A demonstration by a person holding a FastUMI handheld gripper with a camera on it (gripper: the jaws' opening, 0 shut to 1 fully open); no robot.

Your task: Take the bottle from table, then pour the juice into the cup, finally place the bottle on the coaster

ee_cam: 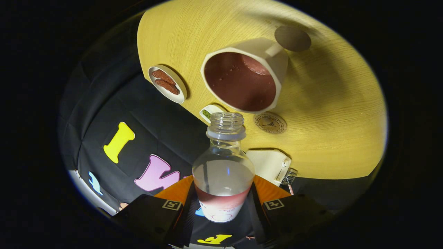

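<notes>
Two fingers of your gripper (221,204) are clamped on the bottle (223,173), one pressing each side of its lower body, so it sits right between them and sticks out ahead with the neck pointing at the cup (244,77). Cap's off, mouth is open. Most of the bottle looks clear and drained, with just a bit of pinkish-red juice left down near your fingers. The cup is just beyond the bottle mouth, and it's holding plenty of dark reddish juice with a few bubbles on top. The round coaster (270,123) lies on the table (328,131) right beside the cup, close to the bottle's mouth, nothing on it. Off to the side there's a small plate (167,84) with two brown snack pieces.
</notes>
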